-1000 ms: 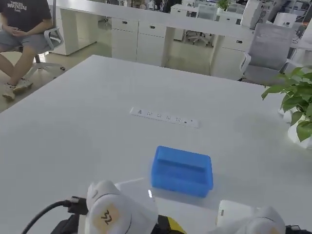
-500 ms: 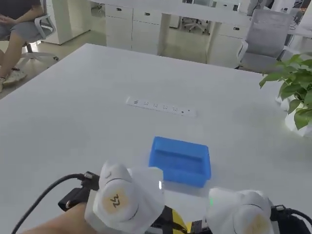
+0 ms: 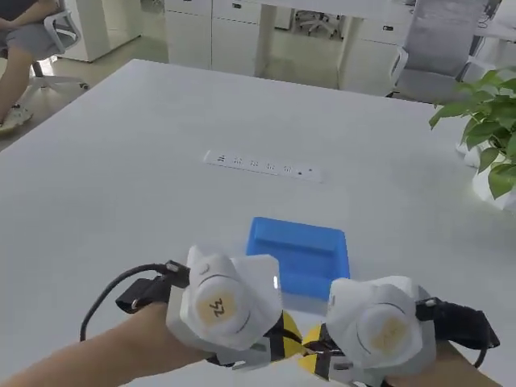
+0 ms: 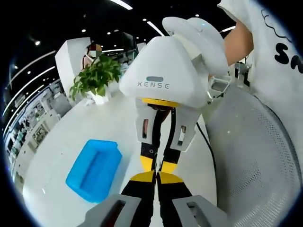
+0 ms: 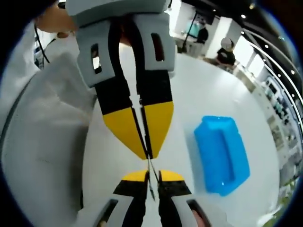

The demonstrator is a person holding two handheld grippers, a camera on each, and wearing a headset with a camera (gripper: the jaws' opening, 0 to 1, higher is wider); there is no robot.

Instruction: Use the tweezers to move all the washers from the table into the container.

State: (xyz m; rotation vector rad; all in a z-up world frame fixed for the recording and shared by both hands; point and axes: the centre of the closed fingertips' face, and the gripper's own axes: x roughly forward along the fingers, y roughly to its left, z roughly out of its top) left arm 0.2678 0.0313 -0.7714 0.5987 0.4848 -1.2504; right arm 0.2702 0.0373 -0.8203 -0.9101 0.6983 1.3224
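My left gripper [image 3: 290, 339] and right gripper [image 3: 313, 355] face each other low in the head view, yellow tips nearly touching. Thin dark tweezers [image 5: 143, 132] run along the line between both pairs of jaws. In the right gripper view my own jaws [image 5: 150, 177] are shut on the tweezers, and the left gripper [image 5: 146, 152] from above is closed on them too. The left gripper view shows my own tips [image 4: 157, 177] shut against the right gripper [image 4: 157, 164]. A blue container [image 3: 298, 250] [image 4: 94, 168] [image 5: 222, 153] sits on the white table just beyond the grippers.
A white power strip [image 3: 262, 167] lies on the table [image 3: 121, 161] past the container. A potted plant [image 3: 492, 121] stands at the right edge. A grey chair [image 3: 439, 48] and a seated person [image 3: 24, 32] are beyond the table.
Both grippers have come further up into the head view and closer together, tips now meeting. The camera has tilted, so the container sits higher in the picture.
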